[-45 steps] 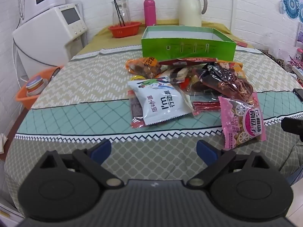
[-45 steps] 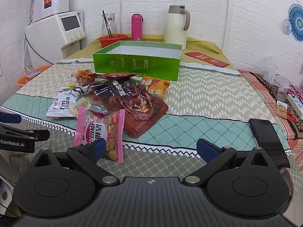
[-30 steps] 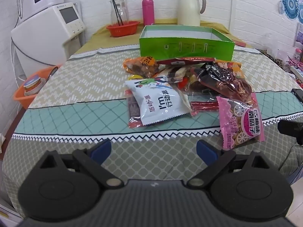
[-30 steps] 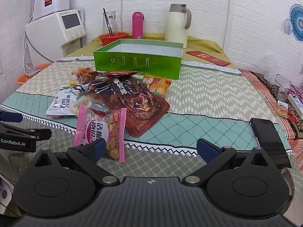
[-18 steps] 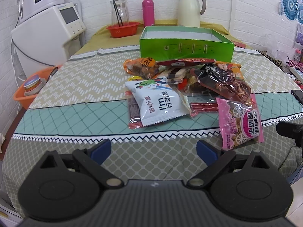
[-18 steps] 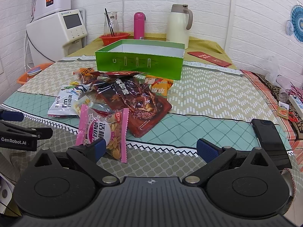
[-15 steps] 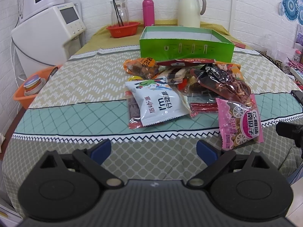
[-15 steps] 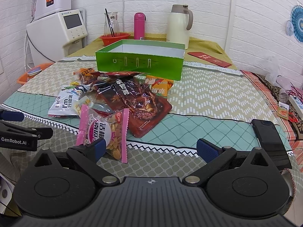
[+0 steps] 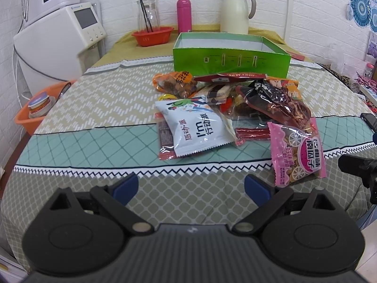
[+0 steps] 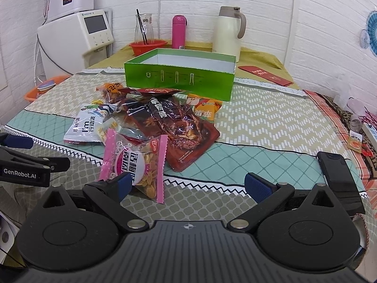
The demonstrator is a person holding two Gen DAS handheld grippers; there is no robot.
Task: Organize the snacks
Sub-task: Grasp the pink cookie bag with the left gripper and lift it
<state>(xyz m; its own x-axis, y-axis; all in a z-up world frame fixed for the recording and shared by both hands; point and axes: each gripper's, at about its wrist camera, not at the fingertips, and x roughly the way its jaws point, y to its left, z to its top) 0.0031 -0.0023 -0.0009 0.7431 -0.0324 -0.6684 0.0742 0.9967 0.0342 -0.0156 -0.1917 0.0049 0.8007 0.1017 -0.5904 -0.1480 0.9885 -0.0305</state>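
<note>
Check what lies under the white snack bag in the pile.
A dark red-edged packet sticks out from under the white snack bag on its left edge, flat on the tablecloth. How far it runs beneath, and whether anything else is under there, is covered by the bag.

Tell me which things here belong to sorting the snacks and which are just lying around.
For the job: green box, pink snack packet, white snack packet, dark red packet, orange packet.

Lying about: black phone, cream jug, pink bottle, red basket.
</note>
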